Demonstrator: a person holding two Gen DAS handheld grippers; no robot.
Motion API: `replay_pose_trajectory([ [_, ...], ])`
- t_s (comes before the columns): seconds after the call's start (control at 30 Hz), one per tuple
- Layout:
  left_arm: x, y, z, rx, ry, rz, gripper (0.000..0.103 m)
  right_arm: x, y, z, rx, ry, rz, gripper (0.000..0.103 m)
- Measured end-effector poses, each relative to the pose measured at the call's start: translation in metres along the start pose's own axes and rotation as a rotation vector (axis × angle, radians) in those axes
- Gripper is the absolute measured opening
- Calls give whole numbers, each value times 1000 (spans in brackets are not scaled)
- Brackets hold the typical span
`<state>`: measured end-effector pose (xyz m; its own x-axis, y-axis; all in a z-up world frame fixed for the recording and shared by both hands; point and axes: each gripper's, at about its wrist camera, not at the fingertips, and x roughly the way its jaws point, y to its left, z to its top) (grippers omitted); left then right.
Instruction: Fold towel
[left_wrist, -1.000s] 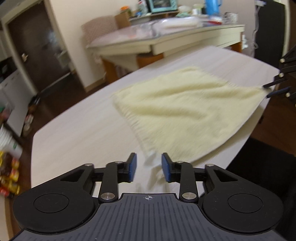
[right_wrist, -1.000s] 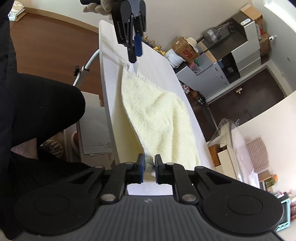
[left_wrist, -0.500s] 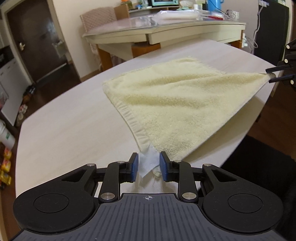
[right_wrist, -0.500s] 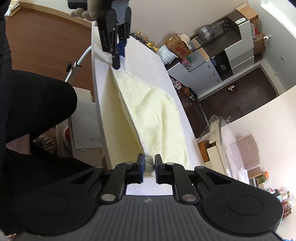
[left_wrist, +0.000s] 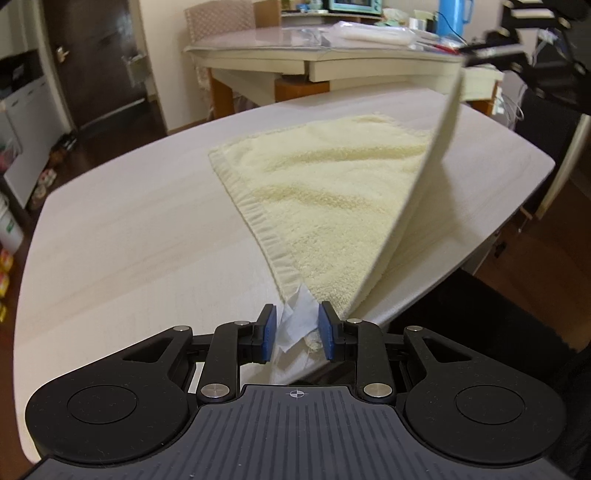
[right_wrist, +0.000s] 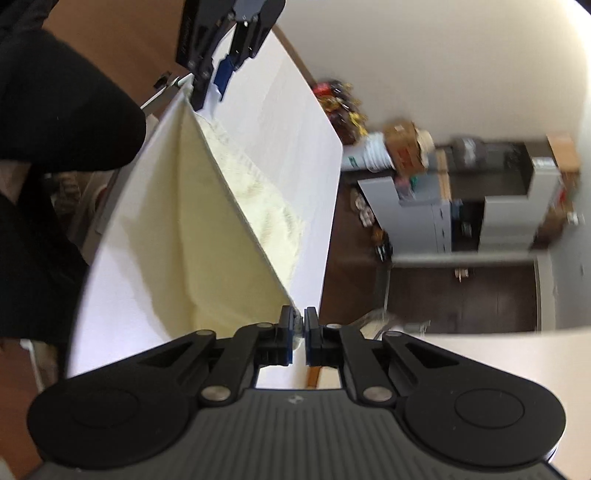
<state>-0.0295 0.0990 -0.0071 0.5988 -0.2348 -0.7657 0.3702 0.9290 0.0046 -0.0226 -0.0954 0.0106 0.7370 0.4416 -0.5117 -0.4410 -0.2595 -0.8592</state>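
Terrycloth, pale yellow: the towel (left_wrist: 332, 192) lies limp and light on the white table (left_wrist: 129, 236). My right gripper (right_wrist: 299, 325) pinches one near corner, lifted; my left gripper (left_wrist: 294, 325) straddles the other corner's label, jaws apart.

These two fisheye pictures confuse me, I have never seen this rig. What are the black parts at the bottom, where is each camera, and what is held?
No robot arm is here: a person holds a two-finger tool in each hand, each with a camera looking forward along its fingers. The black shape at the bottom of each picture is that tool.

In the left wrist view, the left hand-held gripper has a corner of the pale yellow towel, with its white label, between its blue pads; whether they pinch it is unclear. The towel lies on a white table.

In the right wrist view, the right hand-held gripper has just closed further on the opposite corner, lifting that edge off the table. The other tool shows at its top.
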Motion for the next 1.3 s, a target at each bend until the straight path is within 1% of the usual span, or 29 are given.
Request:
replay_pose_trajectory([
  [0.17,-3,2,-5,-72,-20,0,28,48,-28,12,-127,-46,11,6],
  [0.33,-5,6,-10,-149,-44,-3,28,95,-48,26,-197,-83,39,6],
  [0.4,-5,7,-11,-169,-52,-5,28,122,-55,33,-220,-102,63,6],
  [0.57,-4,14,-13,-233,-79,-17,28,172,-63,49,-267,-137,108,6],
  [0.7,-3,19,-15,-270,-93,-26,28,220,-63,60,-273,-159,161,6],
  [0.8,-2,22,-16,-286,-100,-33,29,248,-56,66,-271,-168,198,6],
  [0.97,-3,25,-18,-312,-120,-44,31,280,-42,69,-263,-171,244,7],
  [1.07,-4,28,-20,-329,-132,-48,31,292,-36,68,-247,-172,248,7],
  [1.13,-4,30,-20,-334,-137,-52,31,297,-36,67,-213,-178,233,10],
  [1.2,-7,31,-19,-345,-153,-51,33,292,-43,64,-168,-188,195,35],
  [1.23,-8,32,-18,-352,-159,-53,33,287,-46,62,-138,-190,174,36],
  [1.3,-12,33,-19,-357,-171,-46,34,277,-49,57,-104,-188,149,35],
])
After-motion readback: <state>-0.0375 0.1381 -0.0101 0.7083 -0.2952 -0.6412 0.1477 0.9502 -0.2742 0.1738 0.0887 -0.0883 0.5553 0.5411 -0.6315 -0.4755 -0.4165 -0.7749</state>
